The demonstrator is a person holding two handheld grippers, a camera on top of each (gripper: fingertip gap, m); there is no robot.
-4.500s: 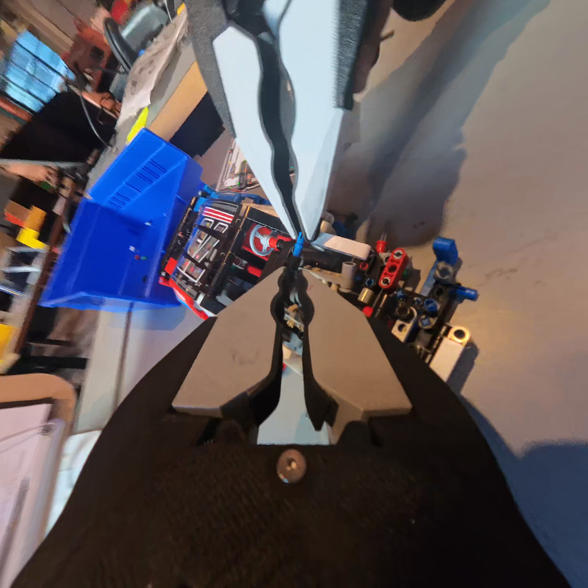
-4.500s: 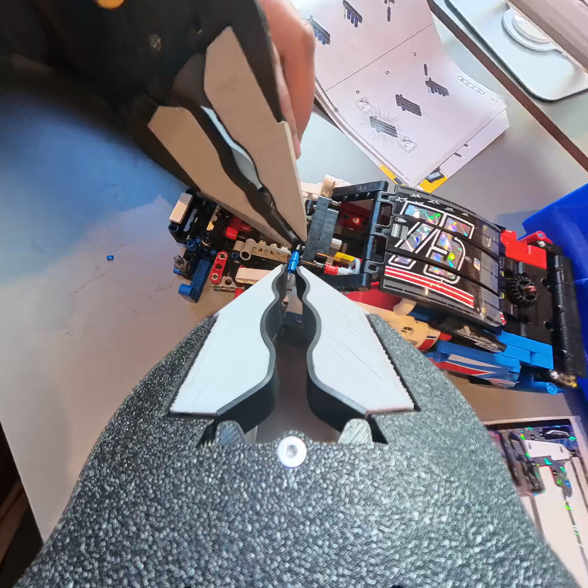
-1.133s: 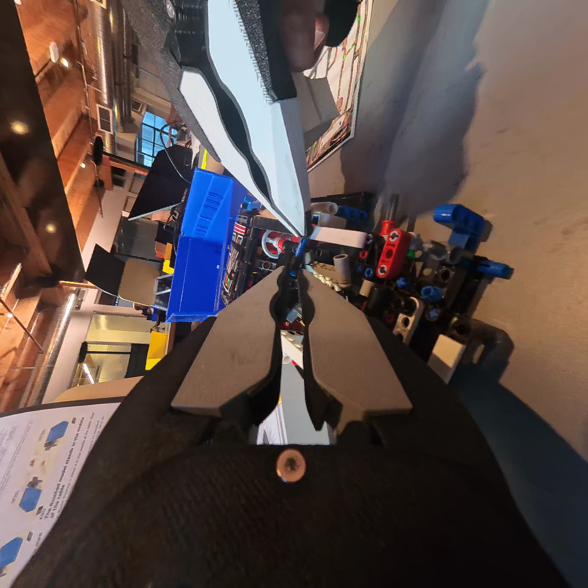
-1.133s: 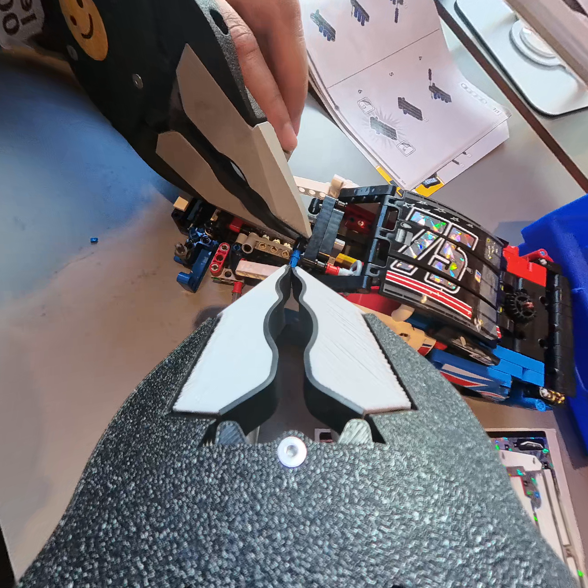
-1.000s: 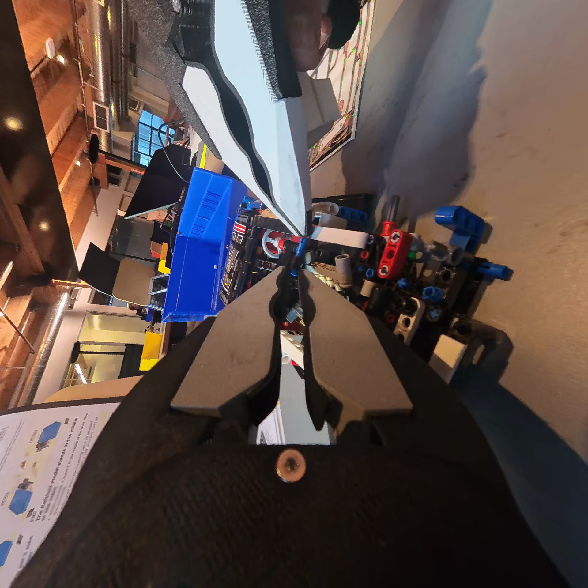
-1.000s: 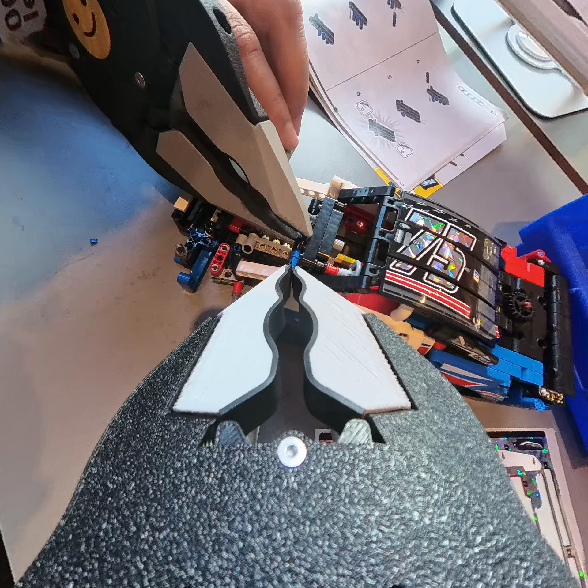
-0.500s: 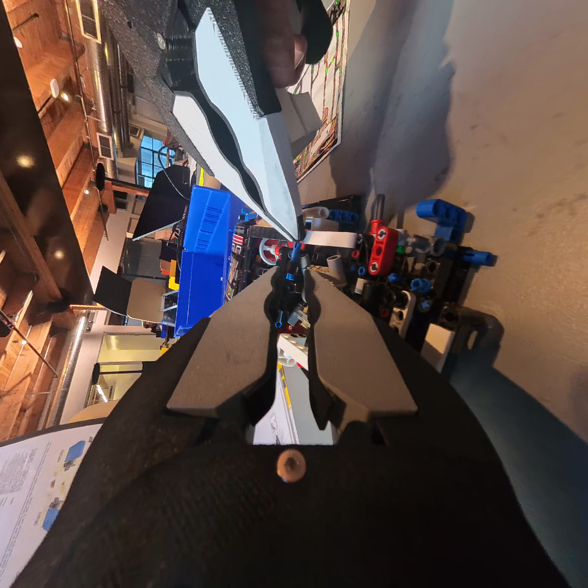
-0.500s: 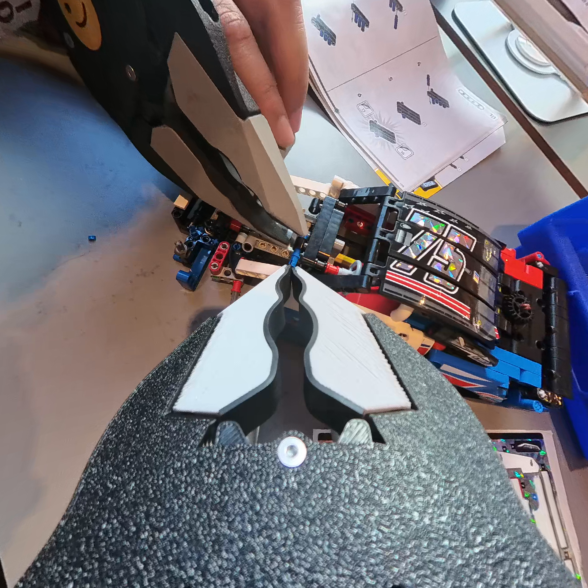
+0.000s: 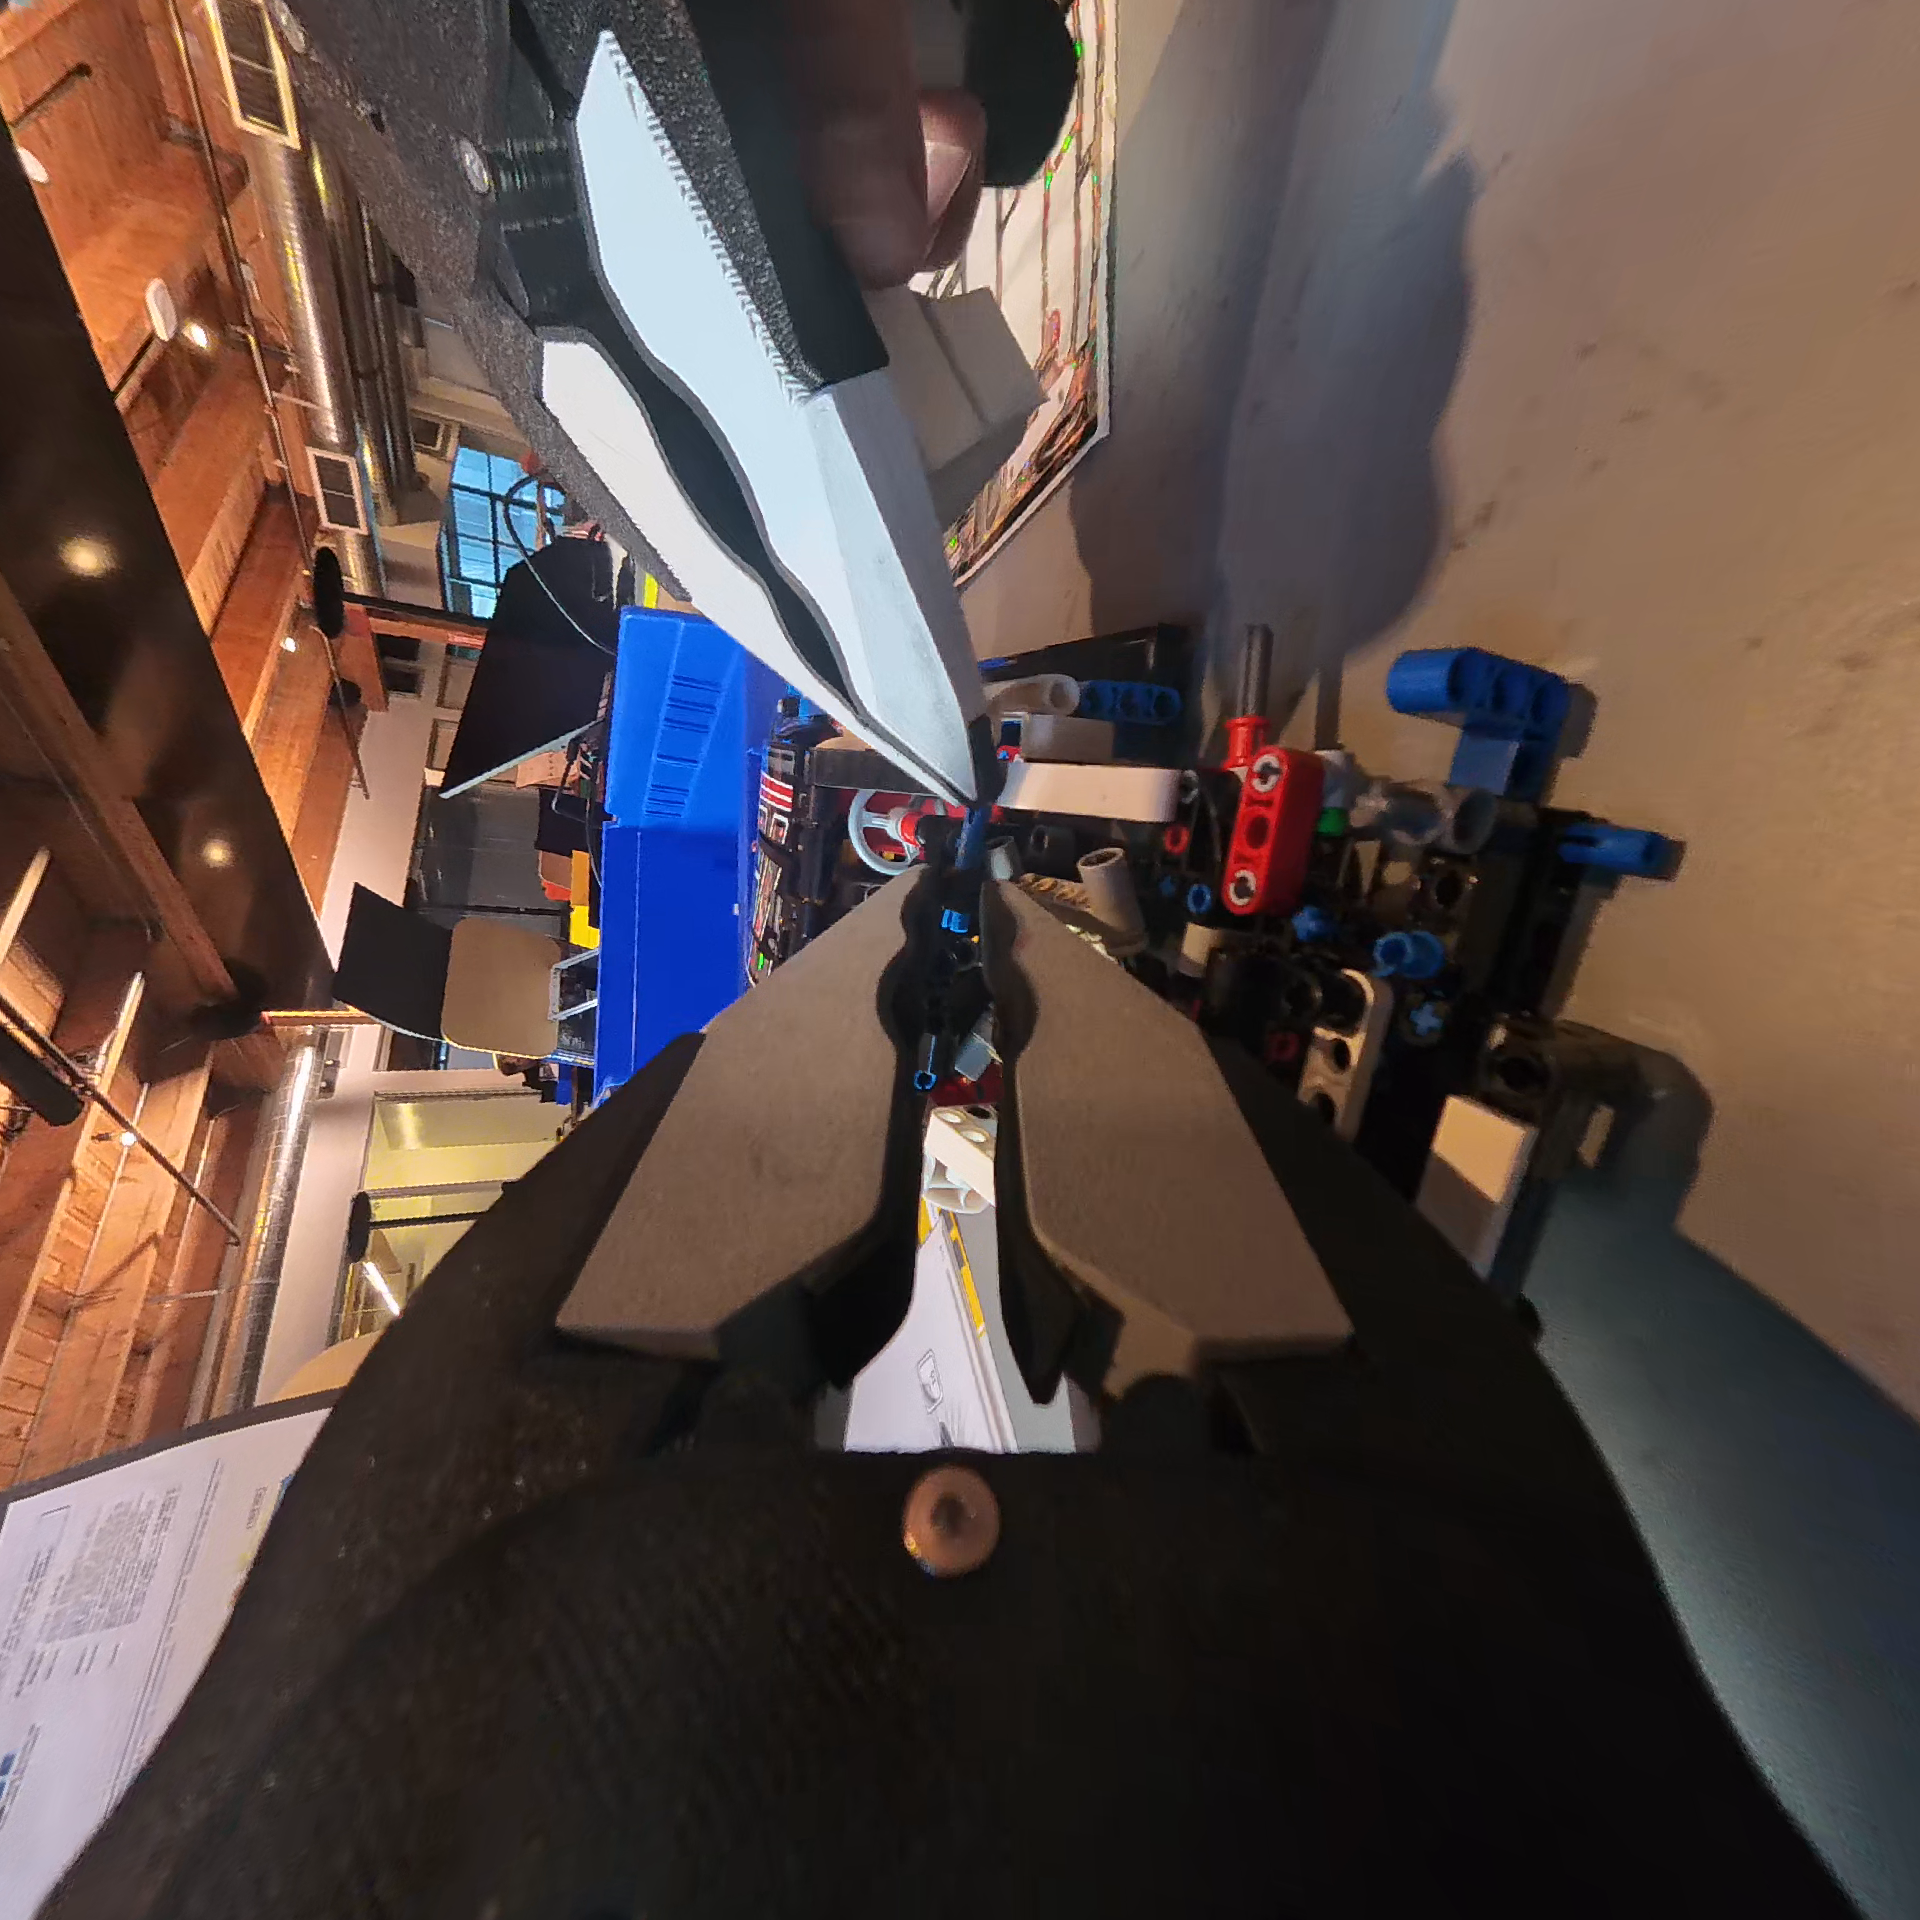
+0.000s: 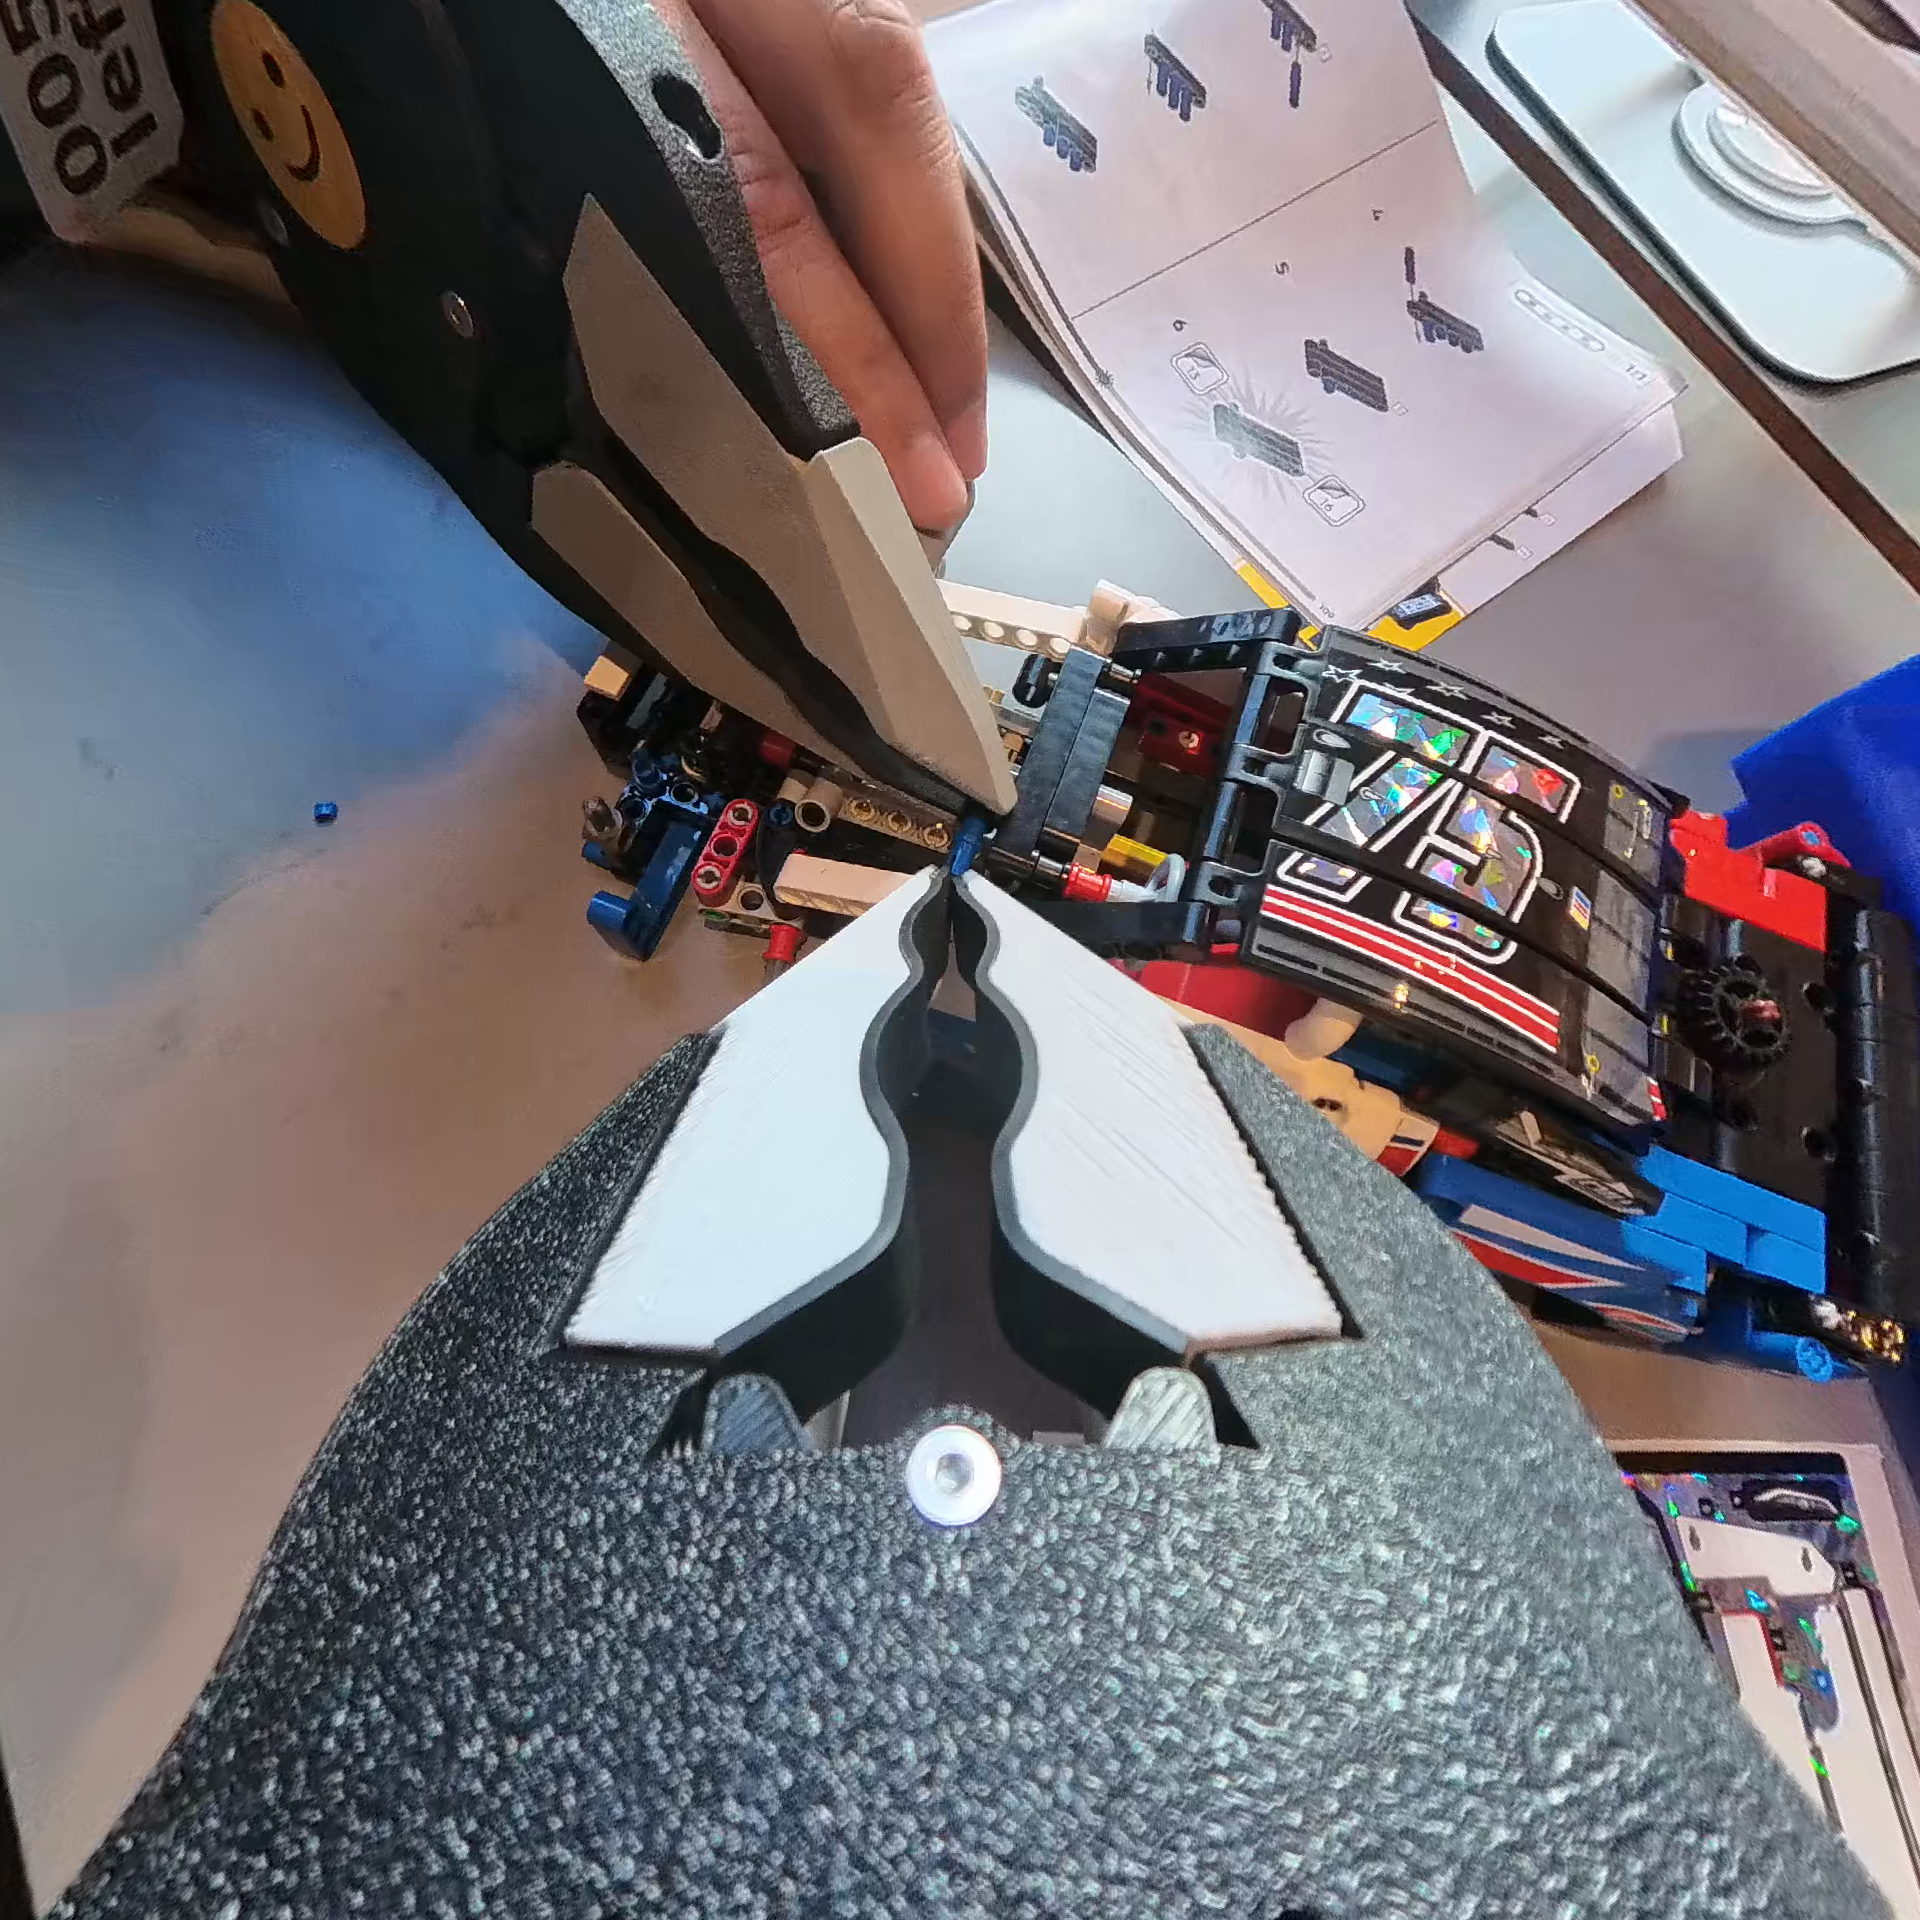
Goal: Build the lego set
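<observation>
The lego car [image 10: 1455, 831] lies on the table, with a black stickered body and an open front chassis of loose-looking technic parts [image 10: 727, 831]. My right gripper [image 10: 951, 881] is shut on a small blue pin [image 10: 966, 840], which pokes out of its tips against the car's black frame. My left gripper [image 10: 982, 805] comes in from the upper left and meets the pin tip to tip. In the left wrist view the left gripper [image 9: 956, 888] has its dark fingers slightly parted just below the pin [image 9: 971, 831]. The white right gripper [image 9: 971, 795] holds the pin from above.
An open instruction booklet [image 10: 1299, 260] lies behind the car. A blue bin [image 9: 665, 831] stands at the car's far end. A sticker sheet [image 10: 1766, 1610] lies at the lower right. One tiny blue piece [image 10: 325, 811] sits on the table at left. A hand [image 10: 862, 208] grips the left gripper. Left and right tips are no more than a few centimetres apart. The tiny blue piece [image 10: 325, 811] is about equally far from each gripper, around 15 cm.
The left gripper's fingertips have parted a little around the blue pin since one second ago. The right gripper stays shut on the pin at the same spot by the black frame.
</observation>
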